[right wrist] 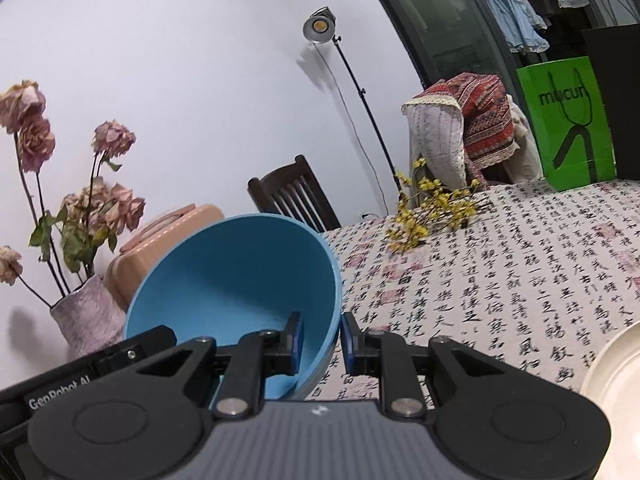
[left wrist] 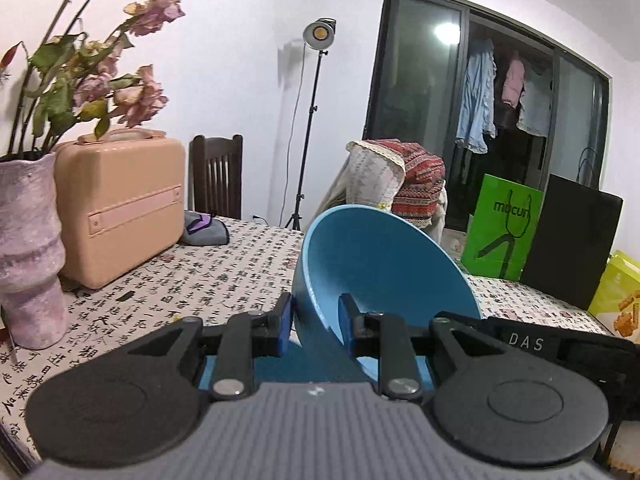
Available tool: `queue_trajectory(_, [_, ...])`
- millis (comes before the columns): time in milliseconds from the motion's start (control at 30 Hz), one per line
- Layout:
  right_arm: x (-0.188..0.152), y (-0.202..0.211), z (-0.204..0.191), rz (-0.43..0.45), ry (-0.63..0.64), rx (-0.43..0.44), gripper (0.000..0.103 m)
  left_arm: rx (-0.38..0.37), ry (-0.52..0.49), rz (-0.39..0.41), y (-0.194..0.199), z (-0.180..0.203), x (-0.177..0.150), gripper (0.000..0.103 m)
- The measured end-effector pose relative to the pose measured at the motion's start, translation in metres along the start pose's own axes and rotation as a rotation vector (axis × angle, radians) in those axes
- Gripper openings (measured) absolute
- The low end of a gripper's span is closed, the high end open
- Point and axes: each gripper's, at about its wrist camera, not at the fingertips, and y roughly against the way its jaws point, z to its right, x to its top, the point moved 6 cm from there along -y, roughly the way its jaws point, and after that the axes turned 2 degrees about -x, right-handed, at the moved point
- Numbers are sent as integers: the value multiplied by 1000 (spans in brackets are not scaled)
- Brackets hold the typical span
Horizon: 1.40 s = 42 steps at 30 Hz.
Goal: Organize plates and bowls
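Together, both grippers held one blue bowl (left wrist: 384, 264) above the table (left wrist: 224, 276), each clamped on an opposite side of its rim. From the left wrist view, the left gripper (left wrist: 313, 322) pinched the rim's near edge, one blue pad outside the wall and the other inside, and the bowl tilted so that its hollow faced the camera. From the right wrist view, the right gripper (right wrist: 322, 340) was closed on the rim in the same way, with one pad inside the bowl and one outside, and the bowl leaned off to the left. The other gripper's black body showed at the lower edge of each view.

The table wore a cloth printed with black calligraphy. On it, a purple vase (left wrist: 28, 248) of wilted pink roses (left wrist: 132, 92) stood just beside a peach-coloured case (left wrist: 120, 208). A spray of small yellow flowers (right wrist: 432, 208) lay farther along the cloth. A green paper bag (right wrist: 568, 124) and a black bag (left wrist: 568, 240) stood near the far edge. A cream plate (right wrist: 616, 376) showed at the right wrist view's lower right corner. Behind the table were a dark wooden chair (right wrist: 296, 196) and a lit lamp on a stand (left wrist: 320, 32).
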Motion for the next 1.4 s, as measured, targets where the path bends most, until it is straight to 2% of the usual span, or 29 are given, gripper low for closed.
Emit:
queue_trajectory(800, [-13, -40, -48, -73, 57, 39, 20, 63, 1, 11, 2, -50, 1, 25])
queue_trajectory(1400, [-34, -69, -67, -137, 96, 27, 20, 82, 21, -29, -9, -86, -20, 25])
